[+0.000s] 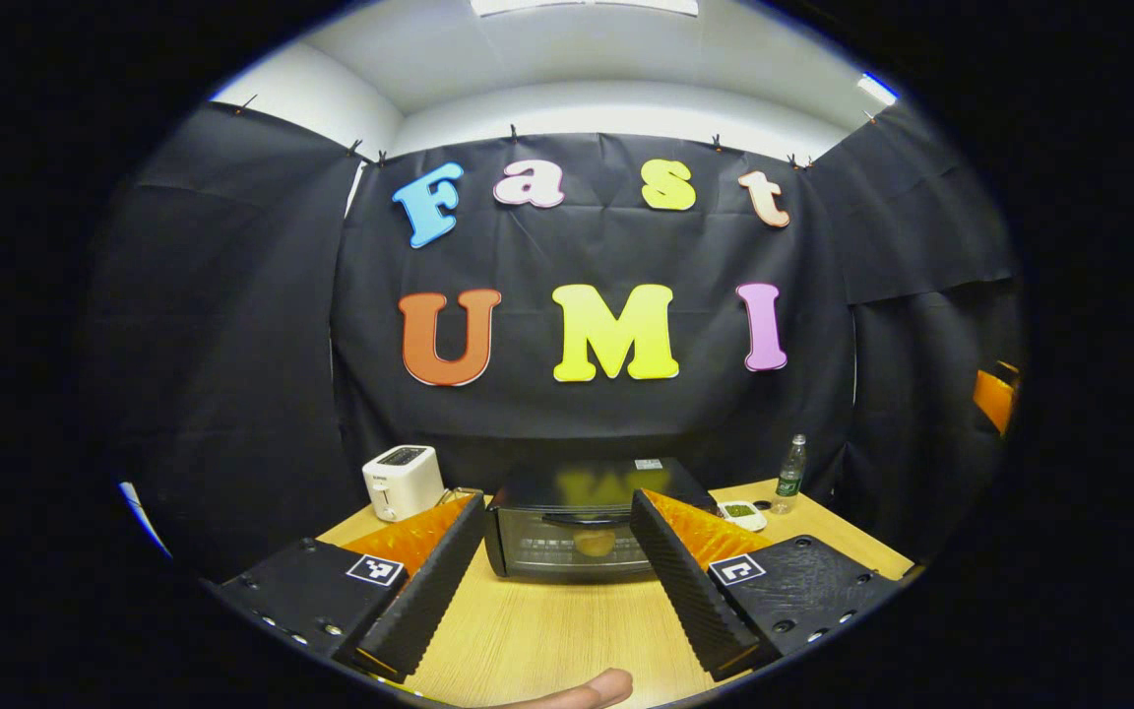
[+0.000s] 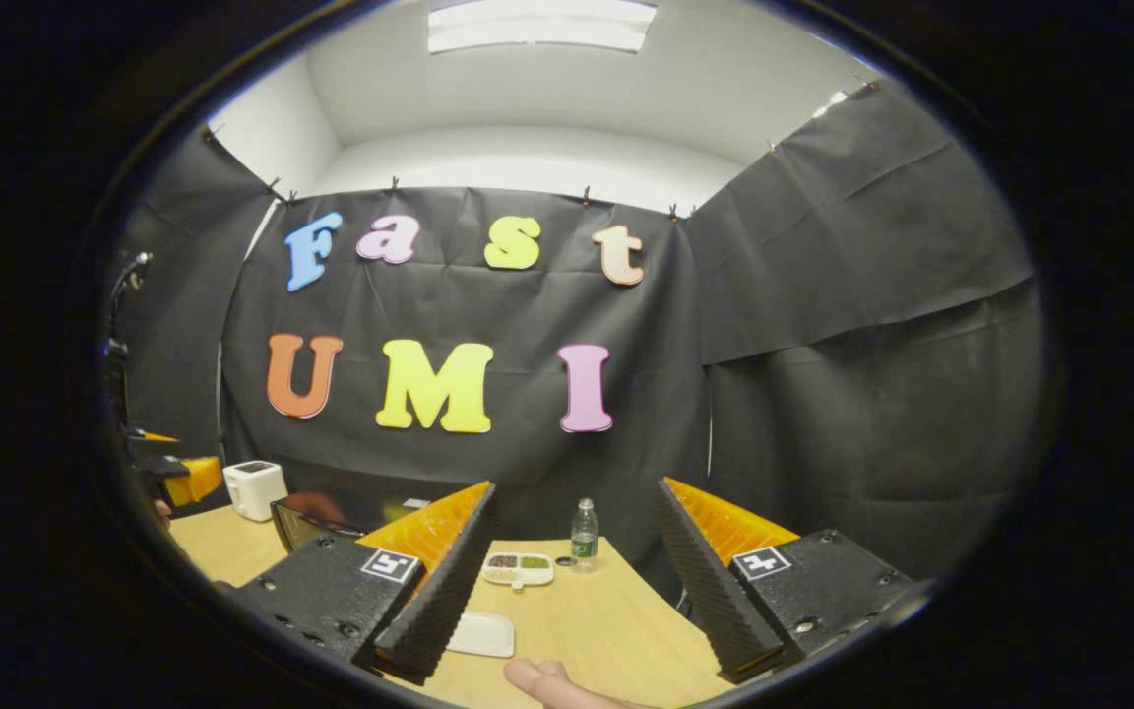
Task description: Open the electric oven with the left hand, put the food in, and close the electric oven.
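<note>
Two grippers, jaws released, nothing between. Left gripper [image 1: 555, 591] low in the left gripper view, aimed at shut electric oven [image 1: 572, 527] at lower centre of the table [image 1: 567, 630], toaster [image 1: 402, 481] at its left, bottle [image 1: 790, 475] at right. Right gripper [image 2: 567, 601] over white plate [image 2: 481, 634], sectioned dish [image 2: 519, 568].

Recording booth — black cloth walls [image 1: 232, 325], table [image 1: 547, 630]

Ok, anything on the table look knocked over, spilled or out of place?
Nothing stands out. The oven sits square with its door shut, the toaster and bottle stand upright, and the divided dish and white plate lie flat.
</note>
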{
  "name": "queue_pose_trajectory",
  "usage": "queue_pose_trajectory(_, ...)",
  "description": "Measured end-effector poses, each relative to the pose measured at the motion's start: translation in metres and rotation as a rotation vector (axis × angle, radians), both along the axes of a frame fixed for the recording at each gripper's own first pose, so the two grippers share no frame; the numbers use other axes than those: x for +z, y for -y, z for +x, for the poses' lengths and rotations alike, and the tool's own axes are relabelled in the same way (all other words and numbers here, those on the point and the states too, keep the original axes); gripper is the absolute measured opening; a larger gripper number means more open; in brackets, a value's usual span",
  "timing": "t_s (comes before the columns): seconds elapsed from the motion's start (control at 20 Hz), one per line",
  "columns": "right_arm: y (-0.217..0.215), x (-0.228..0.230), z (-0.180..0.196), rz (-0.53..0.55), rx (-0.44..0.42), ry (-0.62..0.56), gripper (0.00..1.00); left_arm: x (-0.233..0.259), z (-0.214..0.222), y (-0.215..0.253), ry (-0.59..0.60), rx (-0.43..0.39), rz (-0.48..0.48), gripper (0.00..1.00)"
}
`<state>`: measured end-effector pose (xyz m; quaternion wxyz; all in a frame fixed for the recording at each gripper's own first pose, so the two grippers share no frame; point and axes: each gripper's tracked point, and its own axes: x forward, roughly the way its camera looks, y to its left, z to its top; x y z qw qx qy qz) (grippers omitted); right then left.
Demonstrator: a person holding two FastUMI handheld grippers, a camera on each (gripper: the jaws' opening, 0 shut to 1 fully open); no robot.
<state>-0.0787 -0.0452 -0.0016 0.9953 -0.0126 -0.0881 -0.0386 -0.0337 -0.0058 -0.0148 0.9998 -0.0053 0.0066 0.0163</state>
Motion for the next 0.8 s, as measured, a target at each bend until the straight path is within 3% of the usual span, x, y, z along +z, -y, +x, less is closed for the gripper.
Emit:
queue_pose_trajectory(0.05, 0.0, 0.001, -0.003, 0.0, 0.006, 0.002, 0.94, 0.008, -0.009, 0.004, 0.018, -0.007, 0.0, 0.96)
queue_pose_trajectory(0.2, 0.0, 0.003, -0.012, -0.005, 0.015, 0.013, 0.94, 0.018, -0.032, 0.014, 0.043, -0.02, 0.0, 0.96)
queue_pose_trajectory(0.25, -0.002, 0.003, -0.015, -0.008, 0.021, 0.016, 1.0, 0.02, -0.038, 0.016, 0.053, -0.021, -0.005, 0.96)
queue_pose_trajectory(0.35, -0.005, 0.001, -0.019, -0.007, 0.037, 0.019, 0.94, 0.02, -0.049, 0.021, 0.06, -0.027, -0.015, 0.96)
queue_pose_trajectory(0.4, -0.006, -0.002, -0.02, -0.003, 0.045, 0.01, 1.0, 0.018, -0.053, 0.024, 0.065, -0.03, -0.018, 0.96)
queue_pose_trajectory(0.45, -0.006, -0.006, -0.021, 0.006, 0.052, -0.001, 0.94, 0.017, -0.056, 0.027, 0.066, -0.035, -0.015, 0.96)
queue_pose_trajectory(0.5, -0.008, -0.006, -0.022, 0.012, 0.063, -0.002, 1.0, 0.018, -0.058, 0.027, 0.069, -0.036, -0.013, 0.96)
queue_pose_trajectory(0.55, -0.008, -0.007, -0.023, 0.013, 0.068, -0.005, 0.95, 0.019, -0.061, 0.028, 0.074, -0.037, -0.012, 0.96)
queue_pose_trajectory(0.6, -0.007, -0.008, -0.023, 0.011, 0.069, -0.006, 1.0, 0.02, -0.064, 0.028, 0.079, -0.035, -0.011, 0.96)
queue_pose_trajectory(0.7, -0.006, -0.01, -0.025, 0.01, 0.071, -0.007, 1.0, 0.018, -0.067, 0.029, 0.08, -0.033, -0.003, 0.96)
queue_pose_trajectory(0.8, -0.006, -0.015, -0.024, 0.015, 0.075, -0.021, 0.94, 0.014, -0.069, 0.031, 0.073, -0.033, 0.002, 0.96)
